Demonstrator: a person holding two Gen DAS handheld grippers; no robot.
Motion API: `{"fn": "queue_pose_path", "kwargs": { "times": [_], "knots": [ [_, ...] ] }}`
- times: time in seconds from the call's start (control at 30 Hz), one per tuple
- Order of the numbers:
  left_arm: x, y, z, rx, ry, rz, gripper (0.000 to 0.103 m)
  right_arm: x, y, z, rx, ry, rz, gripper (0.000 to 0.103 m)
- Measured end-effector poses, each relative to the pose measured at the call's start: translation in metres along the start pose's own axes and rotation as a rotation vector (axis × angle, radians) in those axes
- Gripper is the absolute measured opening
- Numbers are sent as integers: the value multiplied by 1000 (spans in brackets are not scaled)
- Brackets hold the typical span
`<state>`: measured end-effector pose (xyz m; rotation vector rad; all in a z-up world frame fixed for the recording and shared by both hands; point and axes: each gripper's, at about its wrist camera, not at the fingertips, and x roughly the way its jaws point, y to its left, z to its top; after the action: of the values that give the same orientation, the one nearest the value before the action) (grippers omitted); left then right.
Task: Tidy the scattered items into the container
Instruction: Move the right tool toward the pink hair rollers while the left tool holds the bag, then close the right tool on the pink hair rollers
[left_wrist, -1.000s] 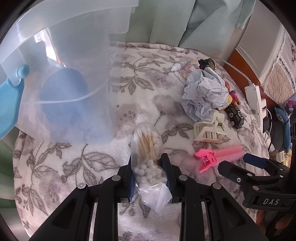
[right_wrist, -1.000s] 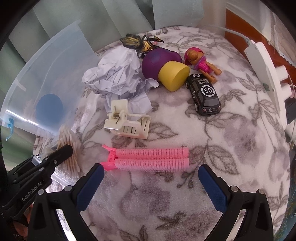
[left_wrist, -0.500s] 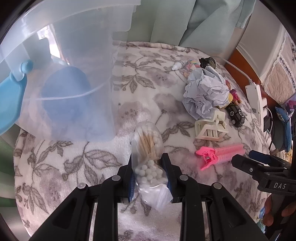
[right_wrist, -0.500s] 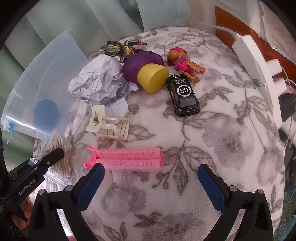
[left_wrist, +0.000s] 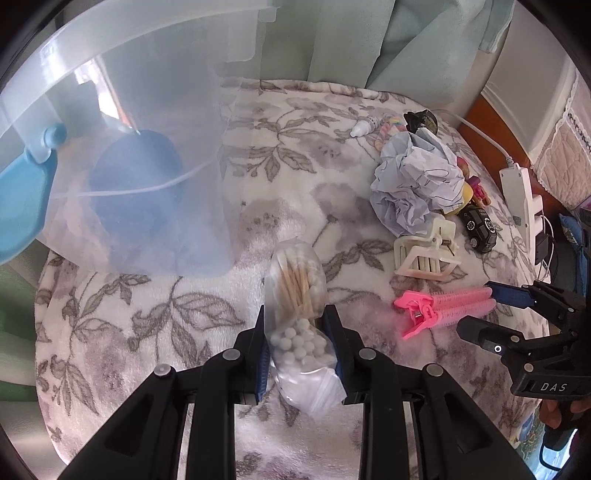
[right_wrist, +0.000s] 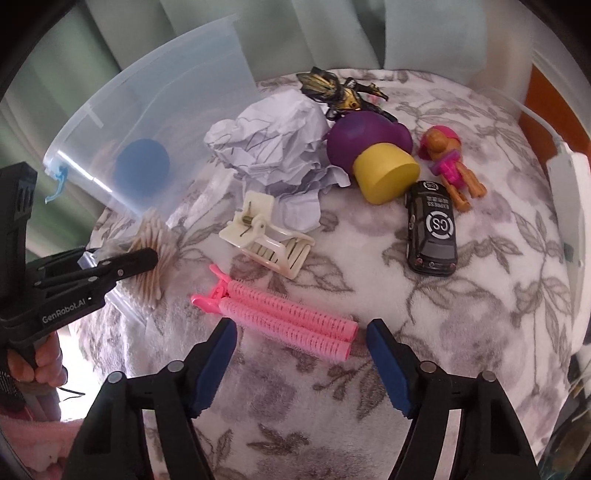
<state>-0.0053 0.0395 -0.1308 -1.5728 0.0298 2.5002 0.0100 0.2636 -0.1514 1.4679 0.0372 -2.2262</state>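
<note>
My left gripper (left_wrist: 295, 314) is shut on a clear zip bag of cotton swabs (left_wrist: 295, 280), held just above the floral blanket beside the clear plastic container (left_wrist: 147, 110). A blue ball (left_wrist: 136, 181) lies inside the container. The right gripper (right_wrist: 300, 326) hovers over a pink hair roller clip (right_wrist: 280, 317). Its jaws are closing, with the clip's right end between the blue pads (right_wrist: 216, 365), which do not touch it. In the left wrist view the right gripper (left_wrist: 491, 312) is at the far right, at the pink clip (left_wrist: 443, 308).
Behind the clip lie a cream hair claw (right_wrist: 266, 236), crumpled paper (right_wrist: 273, 144), a purple and yellow toy (right_wrist: 369, 155), a black toy car (right_wrist: 432, 229), a small doll (right_wrist: 447, 158) and a black-gold figure (right_wrist: 340, 92). A white power strip (right_wrist: 569, 206) sits at the right edge.
The right gripper has rolled, its jaws have narrowed, and the pink clip now lies slanted between them. The left gripper and its bag have stayed put.
</note>
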Motion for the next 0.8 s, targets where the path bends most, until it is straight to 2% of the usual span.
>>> {"fn": "queue_pose_path", "kwargs": {
  "times": [0.17,0.37,0.5,0.67,0.8],
  "knots": [
    [1,-8,1,23,12,38,29,20,-16,20,-115,30,61,63],
    [4,-14,3,27,28,71,29,26,-14,21,-265,69,113,58],
    [7,-20,4,42,38,95,29,26,-18,25,-322,82,155,59],
    [12,-26,4,53,50,119,30,30,-9,24,-383,72,146,60],
    [13,-27,4,54,51,125,30,24,-10,17,-378,55,147,49]
  ]
}}
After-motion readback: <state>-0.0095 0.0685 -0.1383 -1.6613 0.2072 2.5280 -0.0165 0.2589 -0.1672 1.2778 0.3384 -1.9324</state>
